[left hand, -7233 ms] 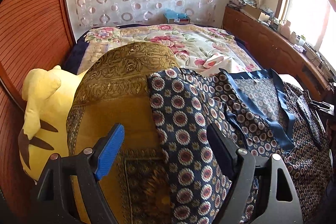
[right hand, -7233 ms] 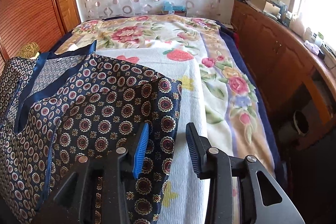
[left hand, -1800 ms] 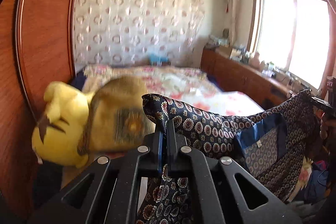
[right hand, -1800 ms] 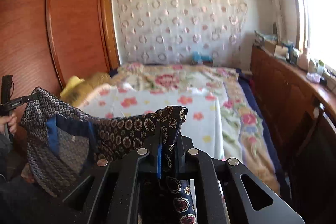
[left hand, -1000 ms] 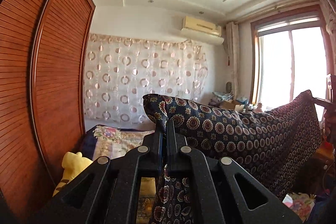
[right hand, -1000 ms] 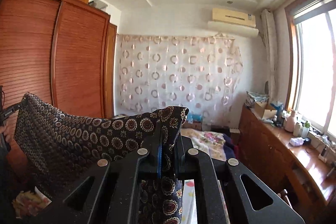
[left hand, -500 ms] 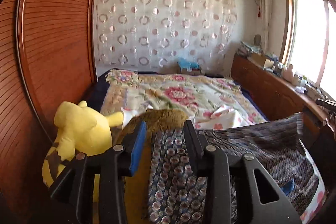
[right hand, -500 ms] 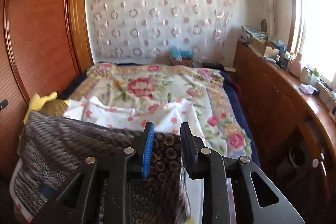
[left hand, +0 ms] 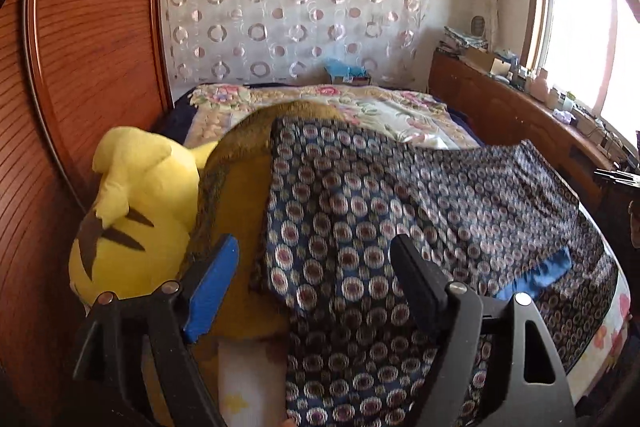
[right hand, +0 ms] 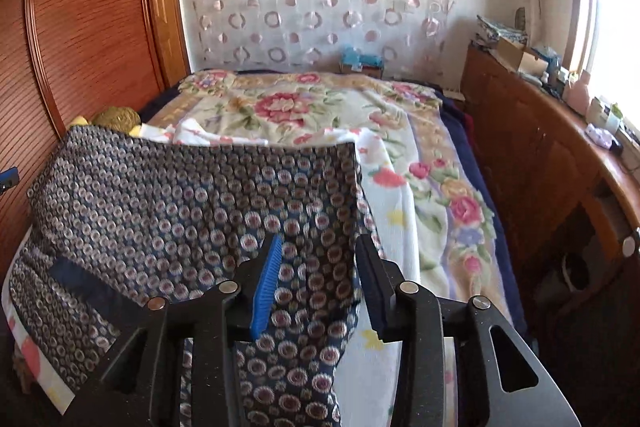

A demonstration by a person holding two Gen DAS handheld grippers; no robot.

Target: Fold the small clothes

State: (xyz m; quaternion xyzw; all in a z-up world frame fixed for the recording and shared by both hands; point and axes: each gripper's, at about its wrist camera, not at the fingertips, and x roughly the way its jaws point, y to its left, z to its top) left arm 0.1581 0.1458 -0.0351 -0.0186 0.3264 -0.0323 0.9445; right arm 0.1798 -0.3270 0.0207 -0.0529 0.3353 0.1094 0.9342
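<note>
A navy garment with a round medallion print (left hand: 420,195) lies spread across the near end of the bed, a plain blue trim strip (left hand: 536,273) showing at its right. It also shows in the right wrist view (right hand: 192,195). My left gripper (left hand: 316,279) is open above its left corner, holding nothing. My right gripper (right hand: 318,279) is open above its right corner, holding nothing. The cloth passes under both pairs of fingers without being pinched.
A yellow plush toy (left hand: 132,211) and a gold patterned cushion (left hand: 236,179) lie at the left, against the wooden wardrobe (left hand: 88,59). A floral bedspread (right hand: 304,107) covers the bed. A wooden counter (right hand: 568,155) with small items runs along the right, under the window.
Both grippers held the garment up in the air, then lowered it and let go. It now lies flat on the bed and both jaws have opened wider.
</note>
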